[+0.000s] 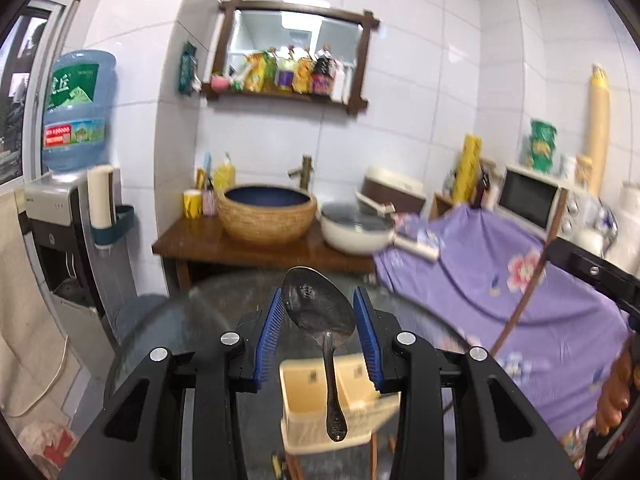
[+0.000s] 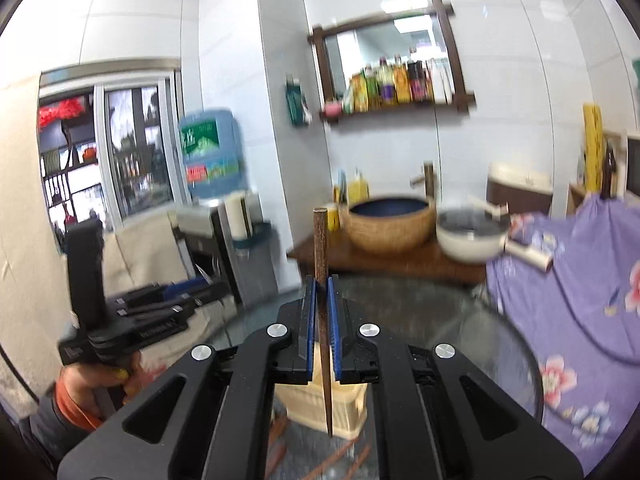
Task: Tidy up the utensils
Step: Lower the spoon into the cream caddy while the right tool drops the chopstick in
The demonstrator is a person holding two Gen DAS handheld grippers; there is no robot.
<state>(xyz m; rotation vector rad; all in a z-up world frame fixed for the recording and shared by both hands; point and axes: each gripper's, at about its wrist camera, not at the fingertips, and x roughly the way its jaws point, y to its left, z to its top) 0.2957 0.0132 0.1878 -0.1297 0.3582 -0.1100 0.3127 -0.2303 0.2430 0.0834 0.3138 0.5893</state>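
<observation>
My left gripper [image 1: 318, 292] is shut on a metal spoon [image 1: 316, 308], with its blue pads pressing the sides of the bowl. The bowl points up and the handle [image 1: 334, 400] hangs down. Below it a cream plastic utensil holder [image 1: 304, 420] stands on the glass table. My right gripper [image 2: 321, 280] is shut on a brown chopstick [image 2: 321, 240] held almost upright. The chopstick's thin tip hangs over the same cream holder [image 2: 348, 412]. Both grippers are raised above the holder, side by side.
Loose brown chopsticks [image 2: 332, 456] lie on the round glass table [image 1: 192, 320] beside the holder. Behind it, a wooden stand carries a woven basin [image 1: 268, 216] and a white pan [image 1: 356, 236]. A purple flowered cloth [image 1: 520, 300] drapes on the right, and a water dispenser [image 1: 64, 220] stands on the left.
</observation>
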